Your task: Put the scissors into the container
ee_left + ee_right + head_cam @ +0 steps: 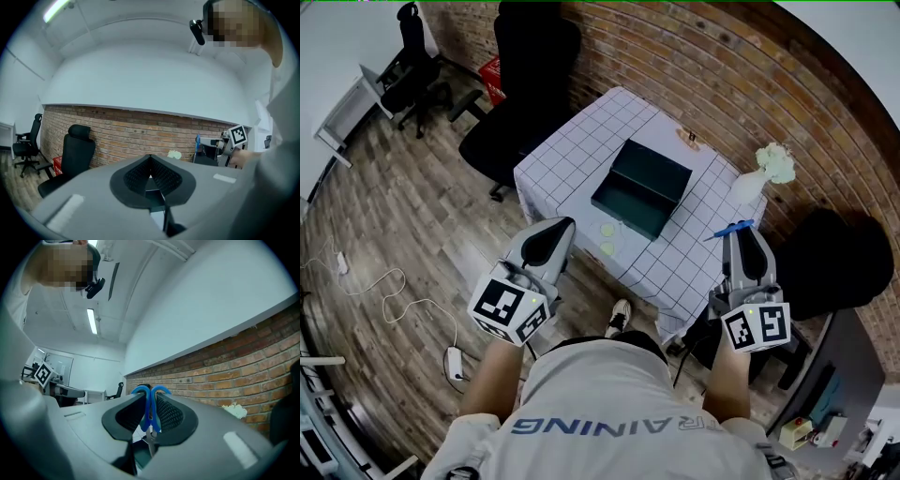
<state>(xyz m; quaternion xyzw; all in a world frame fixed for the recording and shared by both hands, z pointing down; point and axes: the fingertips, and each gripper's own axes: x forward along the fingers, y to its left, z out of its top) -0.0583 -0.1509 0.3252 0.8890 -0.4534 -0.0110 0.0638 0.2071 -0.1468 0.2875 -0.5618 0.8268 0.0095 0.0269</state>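
Note:
The blue-handled scissors (151, 405) are clamped between the jaws of my right gripper (150, 414); in the head view their blue handles (733, 228) stick out at the tip of my right gripper (746, 242), held above the table's right front edge. The dark green open container (642, 187) rests in the middle of the white checked table (562, 155). My left gripper (547, 242) hangs over the floor just off the table's front left edge, its jaws shut together with nothing between them (150, 174).
A white vase with pale flowers (766, 171) stands at the table's right. Two small pale discs (607, 238) lie by the table's front edge. Black office chairs (517, 89) stand behind the table's left. Cables and a power strip (454, 362) lie on the wooden floor.

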